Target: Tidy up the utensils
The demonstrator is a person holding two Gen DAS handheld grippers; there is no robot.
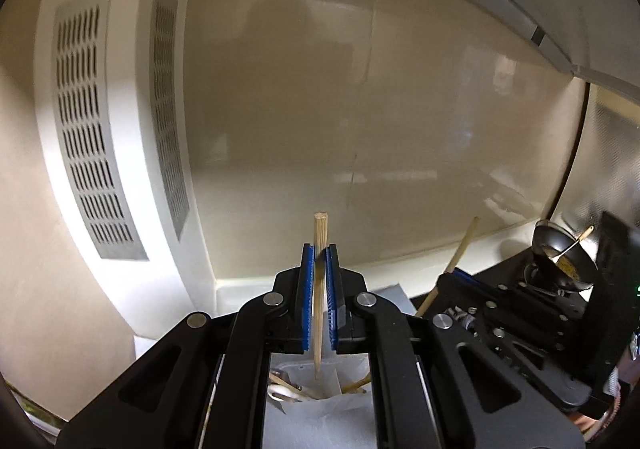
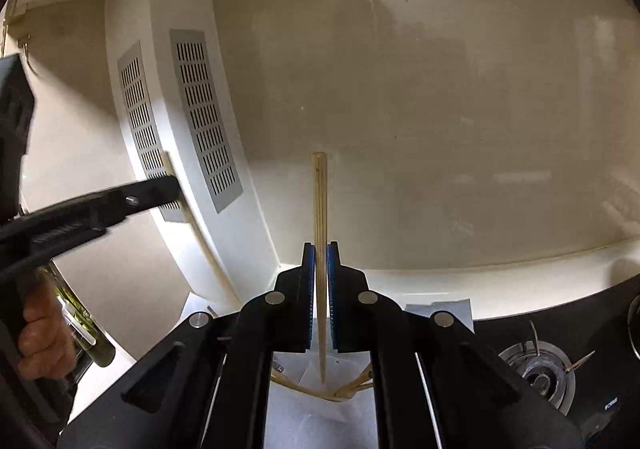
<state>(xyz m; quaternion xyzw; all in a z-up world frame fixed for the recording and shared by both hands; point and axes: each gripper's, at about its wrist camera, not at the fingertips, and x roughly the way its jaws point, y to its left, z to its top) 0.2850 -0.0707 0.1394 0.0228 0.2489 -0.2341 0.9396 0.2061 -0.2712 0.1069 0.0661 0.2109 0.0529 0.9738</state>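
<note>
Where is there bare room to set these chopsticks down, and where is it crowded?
Bare counter shows on the pale strip between the wall panel and the black stove. Below the right gripper and its chopstick, the white container is crowded with sticks. The left gripper holds another chopstick; a wok occupies the stove.

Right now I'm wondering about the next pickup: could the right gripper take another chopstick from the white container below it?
Probably not yet. The right gripper is shut on a chopstick held upright, tip down over the white container. The loose chopsticks lie right beneath, but it would need to let go first.
</note>
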